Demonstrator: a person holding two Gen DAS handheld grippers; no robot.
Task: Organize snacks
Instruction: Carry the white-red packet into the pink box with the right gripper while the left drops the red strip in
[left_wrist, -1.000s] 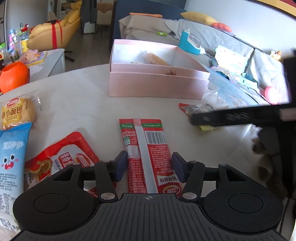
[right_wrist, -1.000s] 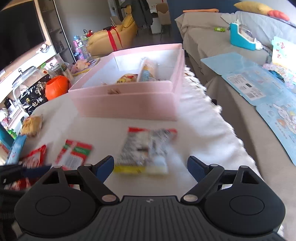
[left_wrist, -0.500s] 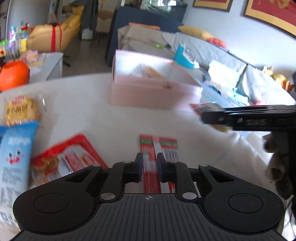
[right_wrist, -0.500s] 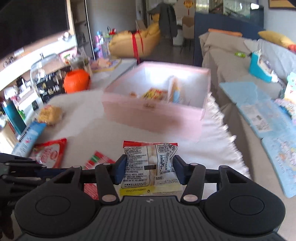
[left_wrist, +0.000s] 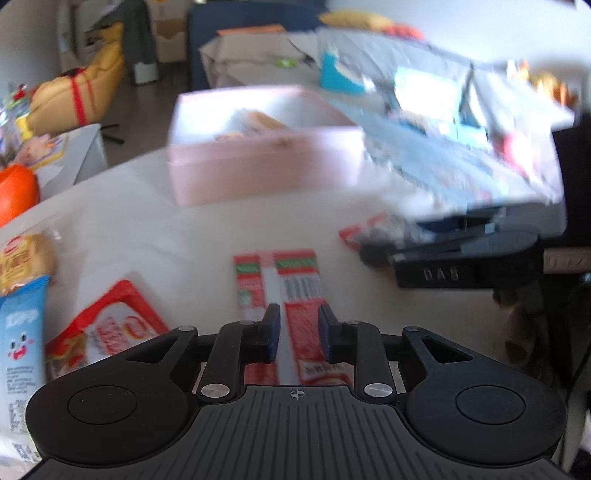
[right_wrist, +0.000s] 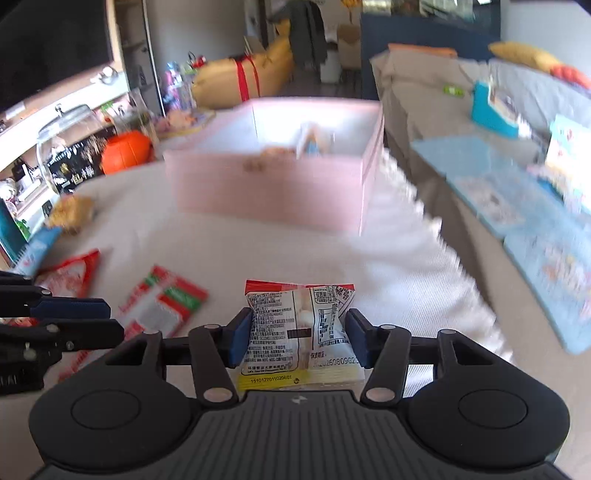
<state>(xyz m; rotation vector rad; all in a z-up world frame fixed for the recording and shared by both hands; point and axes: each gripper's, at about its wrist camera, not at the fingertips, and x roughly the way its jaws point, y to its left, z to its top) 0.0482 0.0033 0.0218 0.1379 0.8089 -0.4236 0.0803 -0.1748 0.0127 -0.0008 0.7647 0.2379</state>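
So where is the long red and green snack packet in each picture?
Left wrist view: the red and green packet lies low in the middle, running under and between the left gripper's fingers.
Right wrist view: the same packet lies at lower left on the table, just right of the left gripper's dark fingers.
Shared landmark: the pink box stands behind it in both.

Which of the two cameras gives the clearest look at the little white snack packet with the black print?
The right wrist view. There the white snack packet fills the centre, sharp enough to show its print and yellow strip, clamped in the right gripper. In the left wrist view it is only a blurred red-and-grey scrap at that gripper's tip.
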